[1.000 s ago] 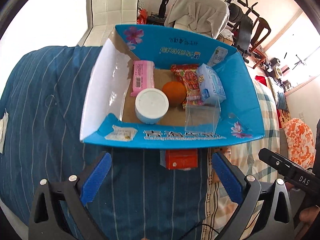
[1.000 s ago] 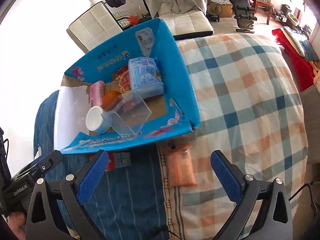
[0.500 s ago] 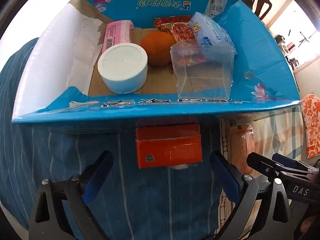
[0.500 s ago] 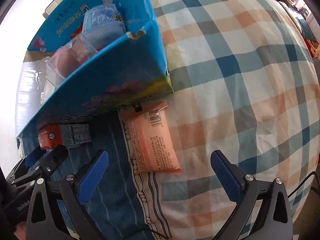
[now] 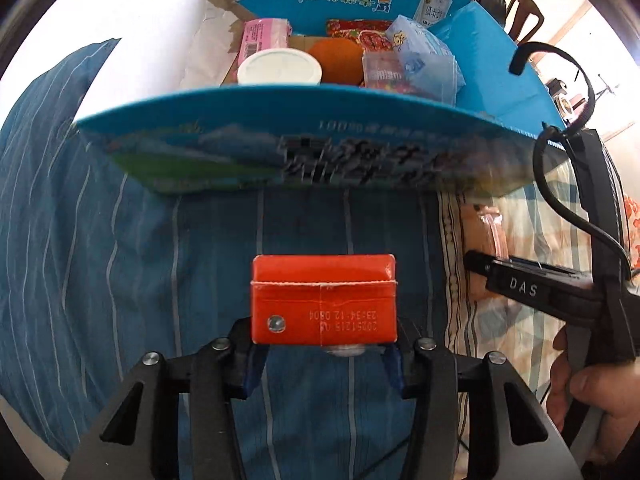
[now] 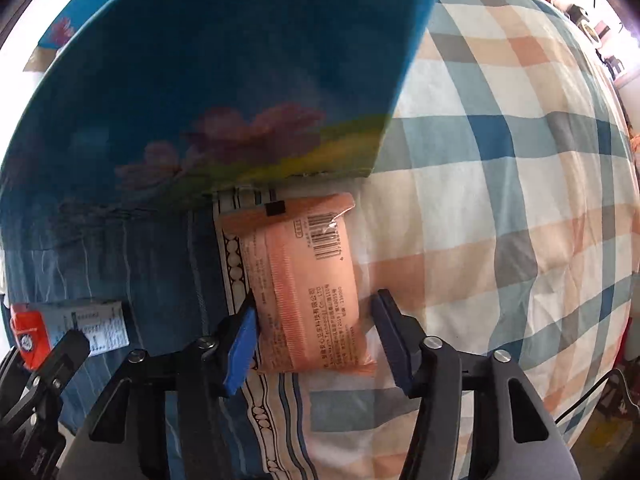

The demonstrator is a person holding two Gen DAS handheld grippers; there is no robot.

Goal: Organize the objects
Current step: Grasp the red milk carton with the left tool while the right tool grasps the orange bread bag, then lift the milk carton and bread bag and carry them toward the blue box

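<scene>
A blue cardboard box [image 5: 304, 148] stands on the bed and holds a white tub [image 5: 279, 69], an orange [image 5: 338, 58], a pink pack [image 5: 264, 36] and snack packets. My left gripper [image 5: 322, 354] is shut on a small red carton [image 5: 323, 300] just in front of the box. My right gripper [image 6: 316, 340] straddles an orange packet [image 6: 308, 284] lying by the box's front wall [image 6: 224, 92]. Its left pad touches the packet; the right pad stands a little off it. The red carton also shows in the right wrist view [image 6: 30, 330].
The bed has a blue striped cover [image 5: 80, 240] on the left and a checked quilt [image 6: 500, 160] on the right. The right gripper's body [image 5: 560, 288] and a hand [image 5: 588, 392] sit at the right of the left wrist view. Chairs and gym gear stand behind the box.
Both grippers moved down and forward to the items in front of the box. The left jaws closed on the red carton. The right jaws narrowed around the orange packet.
</scene>
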